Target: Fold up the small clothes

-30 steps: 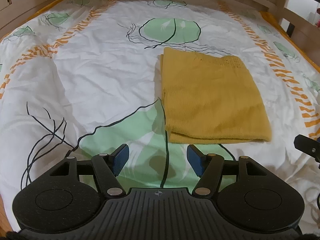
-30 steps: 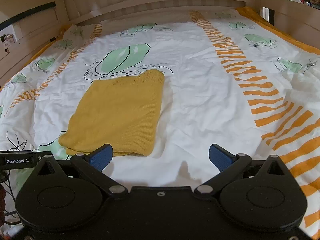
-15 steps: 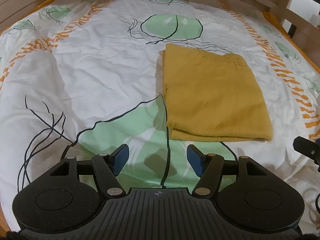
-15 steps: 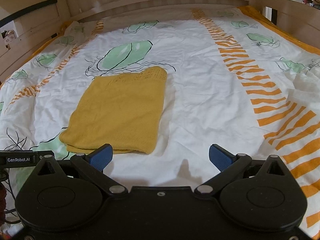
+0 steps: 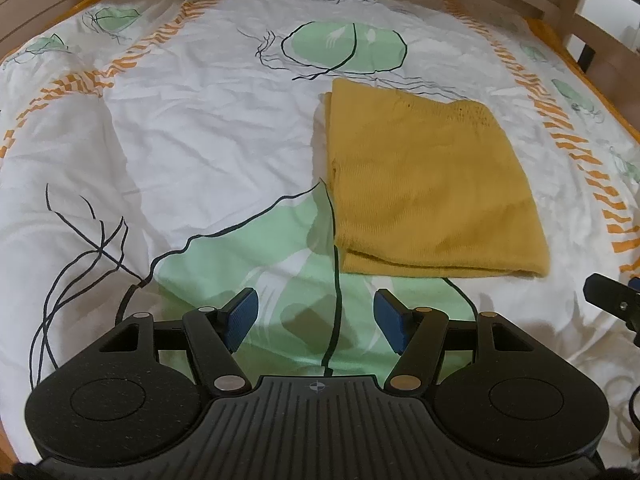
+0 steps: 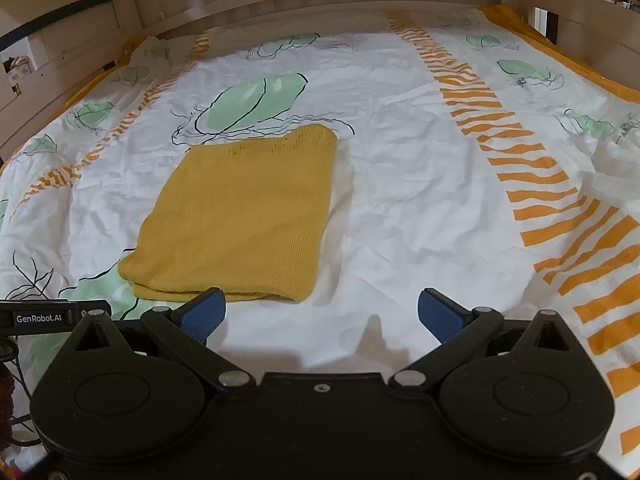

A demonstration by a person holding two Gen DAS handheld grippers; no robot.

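Edges of the bed are cut off in both views, and the wooden frame beyond the far end is blurred; in the left wrist view only a black sliver of the right gripper pokes in at the right border, and what the dark cable at the lower right corner joins cannot be made out. The folded inner layers of the yellow knitted garment are hidden, showing only as stacked edges at its near end. The left gripper hangs above the green leaf print of the bedcover with its blue pads partly apart and nothing between them, touching no cloth. The right gripper has its jaws spread wider, also empty; its left pad sits just in front of the garment's near edge (whether it brushes the knit cannot be told). The garment lies flat as a neat rectangle near the middle of the bedcover, its long axis running from the near side towards the headboard end, the openwork knit band at the far end, the thick fold on its right side.
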